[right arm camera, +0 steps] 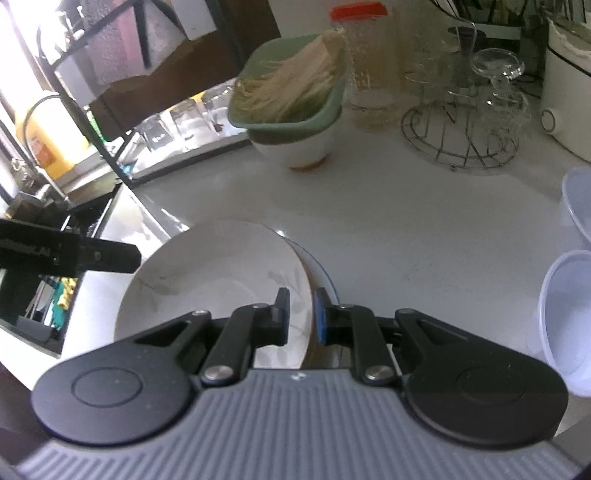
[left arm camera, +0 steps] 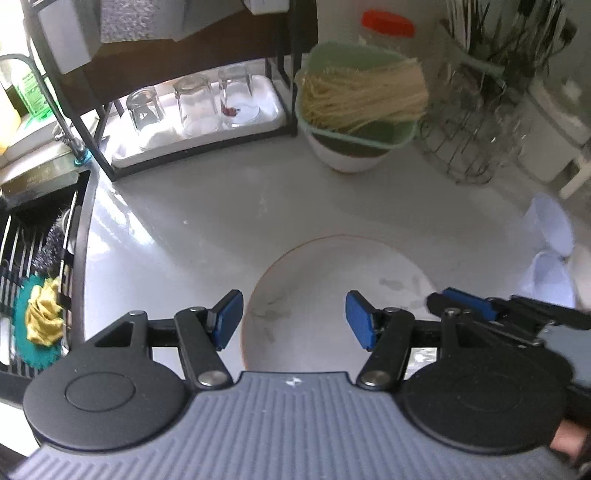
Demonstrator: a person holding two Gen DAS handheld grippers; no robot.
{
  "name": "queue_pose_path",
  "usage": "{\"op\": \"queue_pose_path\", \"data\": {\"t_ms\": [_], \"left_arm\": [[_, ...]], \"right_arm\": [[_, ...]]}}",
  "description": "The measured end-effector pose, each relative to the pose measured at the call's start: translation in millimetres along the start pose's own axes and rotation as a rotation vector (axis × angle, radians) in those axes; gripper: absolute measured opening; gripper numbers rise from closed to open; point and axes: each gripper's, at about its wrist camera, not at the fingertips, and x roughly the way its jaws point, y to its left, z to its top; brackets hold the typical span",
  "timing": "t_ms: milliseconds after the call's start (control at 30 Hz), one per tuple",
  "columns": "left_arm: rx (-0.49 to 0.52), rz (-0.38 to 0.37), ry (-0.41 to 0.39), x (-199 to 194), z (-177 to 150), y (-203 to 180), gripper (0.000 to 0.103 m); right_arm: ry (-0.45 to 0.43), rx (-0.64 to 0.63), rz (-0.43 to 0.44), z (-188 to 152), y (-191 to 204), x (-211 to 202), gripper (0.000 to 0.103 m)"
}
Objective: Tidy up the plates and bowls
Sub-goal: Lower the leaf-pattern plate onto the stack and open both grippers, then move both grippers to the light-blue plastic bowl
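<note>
My left wrist camera is sitting just behind my left gripper point(left arm camera: 294, 319), looking steeply down along its fingers at the white counter point(left arm camera: 207, 221) from close above. My right wrist camera is riding behind my right gripper point(right arm camera: 301, 314), facing less steeply down and forward from close by. Both views are sharing the white plate point(left arm camera: 325, 280) point(right arm camera: 221, 266), the green bowl of noodles point(left arm camera: 360, 99) point(right arm camera: 291, 96) and the red-lidded jar point(left arm camera: 388, 22) point(right arm camera: 360, 13). Each camera is also catching the other tong at its edge.
</note>
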Motion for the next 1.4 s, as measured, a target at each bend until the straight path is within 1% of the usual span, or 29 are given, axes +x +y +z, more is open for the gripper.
{"op": "queue_pose_path", "data": {"t_ms": [67,267,467,567,667,733,867,1000,1067,1200,1300,1400], "left_arm": [[-0.005,-0.002,-0.022,-7.4,-2.9,-1.5,0.067],[-0.040,-0.027,-0.105,-45.8,-13.5,-6.4,0.067],[-0.085,-0.055,-0.179,-84.4,-31.1,-15.6,0.067],[-0.103,-0.073,-0.201,-99.4,-41.0,-18.3,0.067],[-0.098,-0.076,-0.203,-111.2,-52.2,-17.7,0.067],[-0.105,-0.077,-0.195,-118.9,-61.0,-13.8,0.067],[-0.122,-0.071,-0.185,-128.9,-71.8,-3.5,0.067],[-0.112,-0.076,-0.189,-134.9,-72.4,2.9,0.067],[-0.108,-0.094,-0.189,-135.4,-68.2,6.0,0.067],[-0.078,-0.118,-0.190,-132.7,-58.2,8.2,0.067],[-0.037,-0.145,-0.188,-125.0,-49.4,8.8,0.067],[0.011,-0.157,-0.182,-112.3,-40.8,9.0,0.067]], "right_arm": [[-0.017,-0.022,0.001,1.0,4.5,-6.7,0.017],[-0.063,-0.047,0.066,4.6,9.7,-44.2,0.017],[-0.131,-0.053,0.081,6.8,6.6,-90.4,0.017],[-0.159,-0.061,0.079,4.8,5.9,-108.6,0.017],[-0.187,-0.056,0.084,2.1,4.9,-127.3,0.017],[-0.193,-0.018,0.120,2.3,2.7,-137.5,0.017],[-0.222,-0.006,0.134,1.0,7.5,-154.0,0.017],[-0.242,-0.010,0.110,-1.1,13.8,-165.3,0.017],[-0.245,-0.003,0.096,-2.3,15.3,-168.6,0.017],[-0.227,0.012,0.058,-4.9,17.8,-168.3,0.017],[-0.219,0.025,0.014,-5.2,19.0,-165.9,0.017],[-0.214,0.075,-0.023,-4.7,17.0,-161.5,0.017]]}}
